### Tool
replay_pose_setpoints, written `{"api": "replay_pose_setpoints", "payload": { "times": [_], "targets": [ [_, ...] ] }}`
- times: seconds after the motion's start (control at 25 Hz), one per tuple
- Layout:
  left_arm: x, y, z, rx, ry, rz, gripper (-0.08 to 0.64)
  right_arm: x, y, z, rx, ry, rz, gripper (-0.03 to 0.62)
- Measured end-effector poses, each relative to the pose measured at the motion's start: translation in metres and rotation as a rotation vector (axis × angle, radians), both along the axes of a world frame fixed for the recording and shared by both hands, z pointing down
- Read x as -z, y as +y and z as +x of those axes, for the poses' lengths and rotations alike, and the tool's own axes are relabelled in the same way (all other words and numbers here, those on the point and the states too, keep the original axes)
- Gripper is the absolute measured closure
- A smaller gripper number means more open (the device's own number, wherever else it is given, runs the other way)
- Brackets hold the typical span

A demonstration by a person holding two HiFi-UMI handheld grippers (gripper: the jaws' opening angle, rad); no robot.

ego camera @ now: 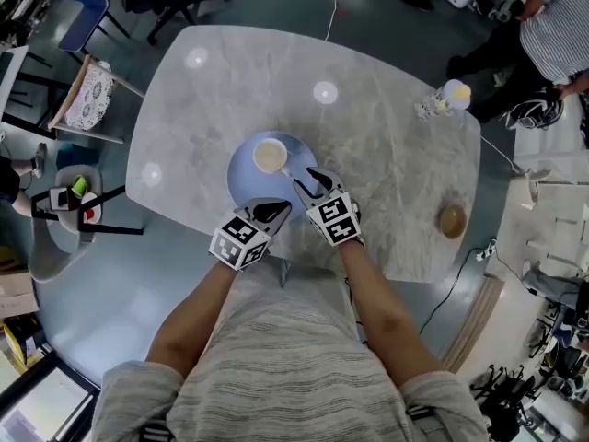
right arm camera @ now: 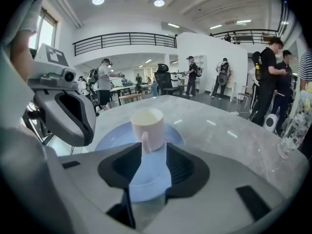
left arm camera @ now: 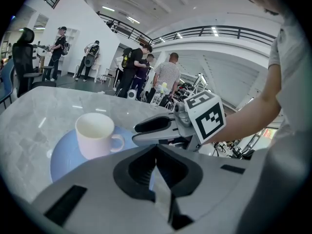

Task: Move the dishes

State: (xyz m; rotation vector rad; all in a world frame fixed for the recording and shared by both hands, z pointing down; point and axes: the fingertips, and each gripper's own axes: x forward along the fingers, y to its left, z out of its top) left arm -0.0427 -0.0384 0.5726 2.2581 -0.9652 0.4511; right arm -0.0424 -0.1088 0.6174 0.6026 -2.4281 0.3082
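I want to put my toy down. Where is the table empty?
Bare: the table's left side beside the plate, and the far middle between plate and bottle. Crowded: the near edge, where the left gripper and right gripper meet the plate and cup; a brown bowl sits at right.

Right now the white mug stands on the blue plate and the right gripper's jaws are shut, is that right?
Not quite. The right gripper has its jaws apart, not shut, as the right gripper view shows. The rest holds: the white mug stands on the blue plate.
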Motion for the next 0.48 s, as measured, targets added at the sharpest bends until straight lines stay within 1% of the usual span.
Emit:
{"api": "replay_pose_setpoints", "payload": {
  "times": [0.16,0.48],
  "targets": [
    [0.003,-0.001,0.018,-0.032,0.003,0.006,0.540,0.004,0.002,0.024,-0.035,0.004,-0.004,0.419],
    [0.004,-0.001,0.062,-0.110,0.009,0.009,0.540,0.007,0.002,0.085,-0.137,0.017,0.002,0.419]
  ]
}}
